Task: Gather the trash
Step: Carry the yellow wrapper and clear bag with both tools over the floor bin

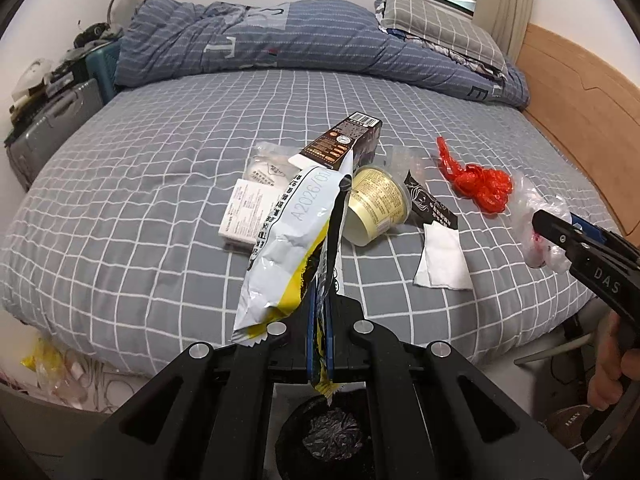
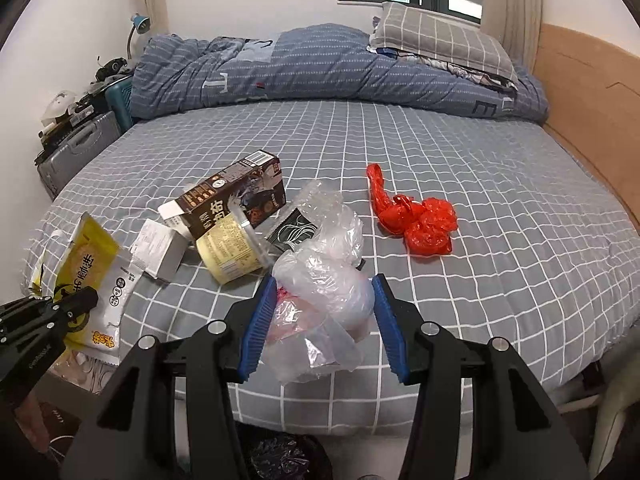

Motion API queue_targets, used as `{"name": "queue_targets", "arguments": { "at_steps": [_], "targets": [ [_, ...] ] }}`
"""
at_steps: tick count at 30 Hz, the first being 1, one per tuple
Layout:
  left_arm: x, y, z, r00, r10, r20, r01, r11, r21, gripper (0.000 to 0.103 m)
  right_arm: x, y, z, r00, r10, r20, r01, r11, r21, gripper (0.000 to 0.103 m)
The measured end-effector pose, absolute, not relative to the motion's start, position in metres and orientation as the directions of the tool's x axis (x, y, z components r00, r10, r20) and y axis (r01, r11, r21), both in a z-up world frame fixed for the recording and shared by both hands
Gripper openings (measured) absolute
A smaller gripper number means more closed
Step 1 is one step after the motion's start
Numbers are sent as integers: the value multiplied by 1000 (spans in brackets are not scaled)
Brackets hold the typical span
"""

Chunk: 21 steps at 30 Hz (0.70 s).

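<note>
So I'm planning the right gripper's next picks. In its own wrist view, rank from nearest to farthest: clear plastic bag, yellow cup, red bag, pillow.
1. Clear plastic bag: between the right gripper's open fingers.
2. Yellow cup: just ahead, to the left, lying on its side.
3. Red bag: ahead, to the right.
4. Pillow: at the bed's far end, under the window.

Cloth, crinkled plastic and printed card on the bed

The bed sheet is matt checked cloth. The snack bag is glossy, creased film; the clear bag thin, wrinkled plastic; the red bag shiny and crumpled. The brown carton is smooth printed card, the napkin soft matt paper, the headboard smooth wood.
</note>
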State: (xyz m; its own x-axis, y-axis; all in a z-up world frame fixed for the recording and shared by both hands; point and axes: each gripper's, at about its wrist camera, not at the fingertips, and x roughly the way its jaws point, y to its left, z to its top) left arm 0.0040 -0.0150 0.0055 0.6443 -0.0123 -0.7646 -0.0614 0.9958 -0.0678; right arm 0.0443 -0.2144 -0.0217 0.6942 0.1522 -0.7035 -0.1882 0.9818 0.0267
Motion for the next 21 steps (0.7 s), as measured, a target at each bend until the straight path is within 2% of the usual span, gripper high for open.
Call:
{"name": "queue_targets", "arguments": {
  "at_steps": [21],
  "targets": [
    [-60, -24, 3, 625, -13, -780, -85, 993, -85, 3, -30, -201, -23, 661, 158, -733, -207, 978, 25, 47]
  ]
}}
